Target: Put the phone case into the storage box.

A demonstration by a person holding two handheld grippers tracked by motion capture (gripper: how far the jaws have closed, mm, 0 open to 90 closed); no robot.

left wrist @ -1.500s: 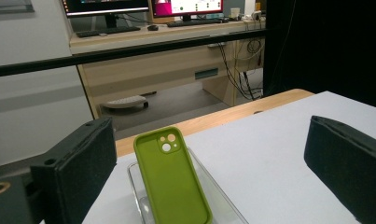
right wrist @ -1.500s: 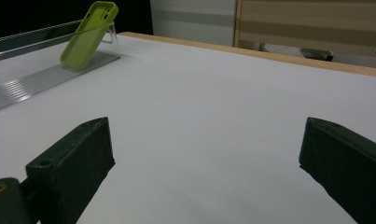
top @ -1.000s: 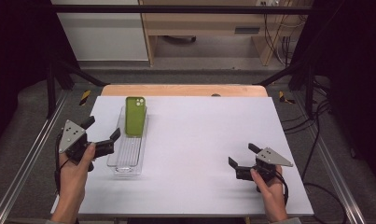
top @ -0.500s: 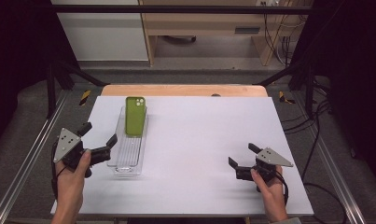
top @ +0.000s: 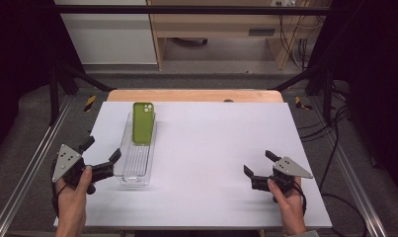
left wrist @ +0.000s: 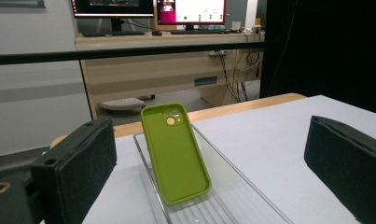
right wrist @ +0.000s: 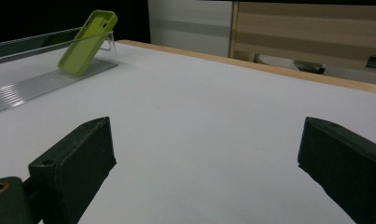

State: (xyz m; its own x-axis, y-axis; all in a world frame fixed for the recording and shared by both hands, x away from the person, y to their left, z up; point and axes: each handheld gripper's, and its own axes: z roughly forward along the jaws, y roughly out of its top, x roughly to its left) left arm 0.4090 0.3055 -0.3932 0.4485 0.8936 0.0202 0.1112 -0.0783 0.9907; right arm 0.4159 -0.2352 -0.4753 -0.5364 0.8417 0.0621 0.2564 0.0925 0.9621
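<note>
Left gripper view: green phone case point(left wrist: 176, 151) leaned in clear tray point(left wrist: 251, 196), far end. Looked light, bendy, grippy. Best grab: long side edges. Left gripper point(top: 101, 157) wide open, empty. Right gripper point(top: 257, 163) wide open, empty, well apart.

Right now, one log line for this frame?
left gripper: open, beside clear tray | right gripper: open, over bare table | green phone case: leaning in tray, unheld

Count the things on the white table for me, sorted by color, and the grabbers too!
Green: 1, the phone case
See-through: 1, the tray
Black grabbers: 2, the left gripper and the right gripper, both open
Total: 4
</note>
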